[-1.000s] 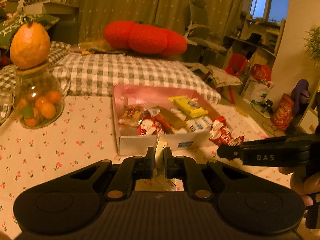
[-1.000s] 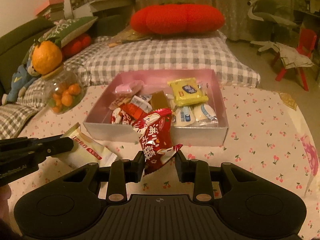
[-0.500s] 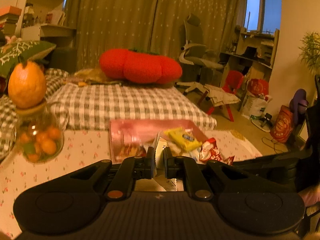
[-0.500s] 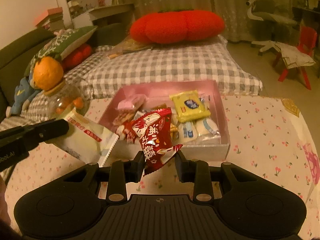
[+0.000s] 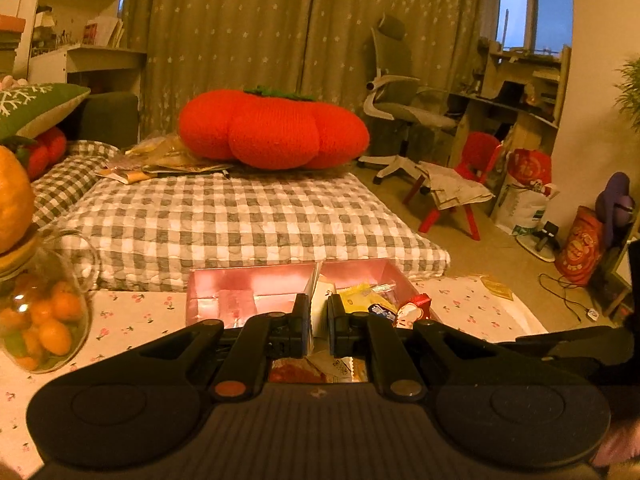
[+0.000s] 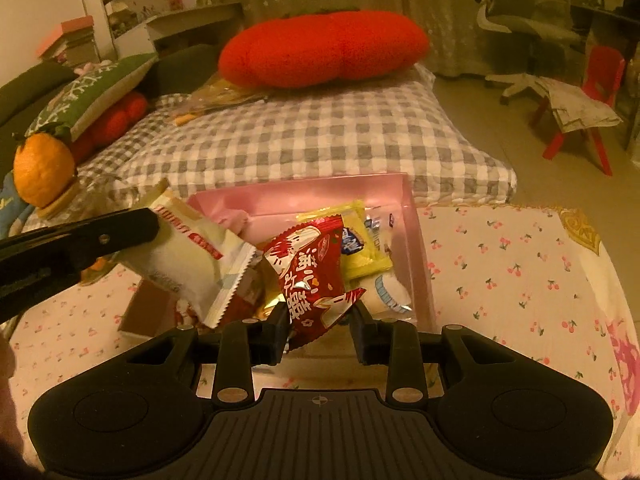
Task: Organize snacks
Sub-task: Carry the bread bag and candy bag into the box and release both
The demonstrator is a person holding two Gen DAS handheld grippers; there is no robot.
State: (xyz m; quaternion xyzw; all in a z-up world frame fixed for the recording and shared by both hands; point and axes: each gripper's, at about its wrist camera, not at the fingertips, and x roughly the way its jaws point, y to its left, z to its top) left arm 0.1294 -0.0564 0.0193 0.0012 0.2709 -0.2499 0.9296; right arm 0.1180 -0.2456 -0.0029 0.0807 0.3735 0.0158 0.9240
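Observation:
A pink box (image 6: 412, 216) of several snack packets stands on the cherry-print tablecloth; it also shows in the left wrist view (image 5: 240, 284). My left gripper (image 5: 318, 320) is shut on a cream packet (image 5: 320, 304), seen edge-on; in the right wrist view the left gripper (image 6: 132, 228) holds that cream packet (image 6: 192, 256) above the box's left side. My right gripper (image 6: 320, 320) is shut on a red packet (image 6: 312, 276) and holds it above the box's near edge. A yellow packet (image 6: 360, 244) lies inside.
A glass jar of small oranges (image 5: 40, 320) with a large orange (image 6: 42, 174) on top stands at the table's left. A checked mattress (image 6: 304, 136) with a red cushion (image 6: 320, 48) lies behind the table. A chair (image 5: 400, 104) is at the far right.
Both grippers have risen and moved forward over the box with their packets. The cream packet has left the table and now hangs above the box's left side.

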